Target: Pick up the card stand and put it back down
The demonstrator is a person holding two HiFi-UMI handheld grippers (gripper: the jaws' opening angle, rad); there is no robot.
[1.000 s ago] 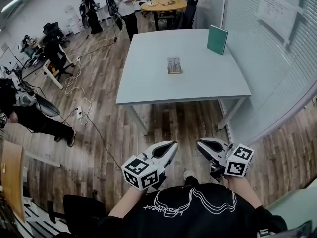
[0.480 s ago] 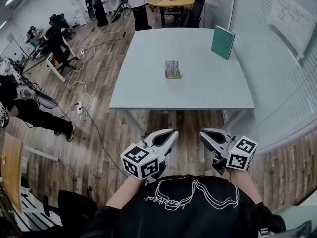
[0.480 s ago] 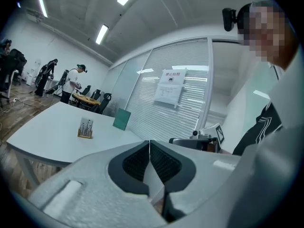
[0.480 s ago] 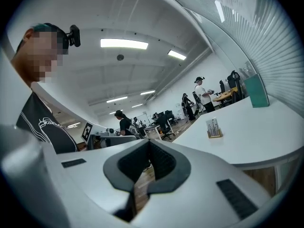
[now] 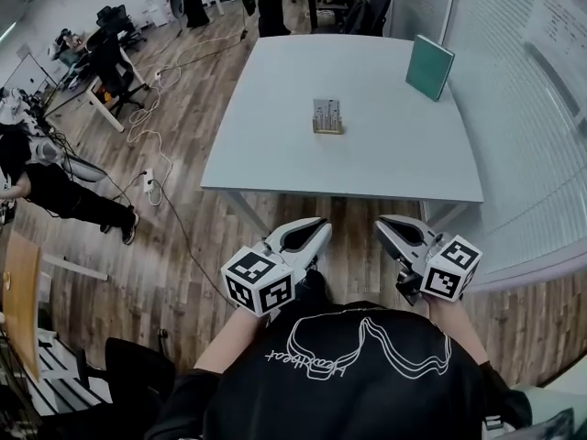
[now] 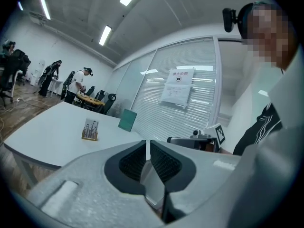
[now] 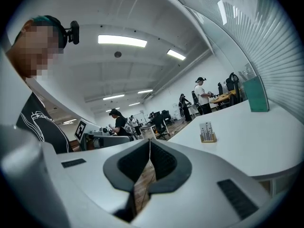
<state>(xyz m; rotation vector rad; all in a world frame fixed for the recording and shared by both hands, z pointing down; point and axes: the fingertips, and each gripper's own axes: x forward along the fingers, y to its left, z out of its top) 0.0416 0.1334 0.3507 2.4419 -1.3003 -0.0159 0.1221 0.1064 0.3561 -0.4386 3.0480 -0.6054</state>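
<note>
White tabletop (image 5: 275, 145) carries the card stand (image 5: 326, 117) upright near its middle, a green book (image 5: 430, 67) standing at its 2 o'clock. Off the 6 o'clock edge, the left gripper (image 5: 317, 227) and right gripper (image 5: 385, 225) hover, jaws pressed together on nothing.

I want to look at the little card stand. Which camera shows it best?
The head view: it looks down on the card stand, clear near the middle of the white table. Both gripper views show the card stand side-on, off-centre, far away.
</note>
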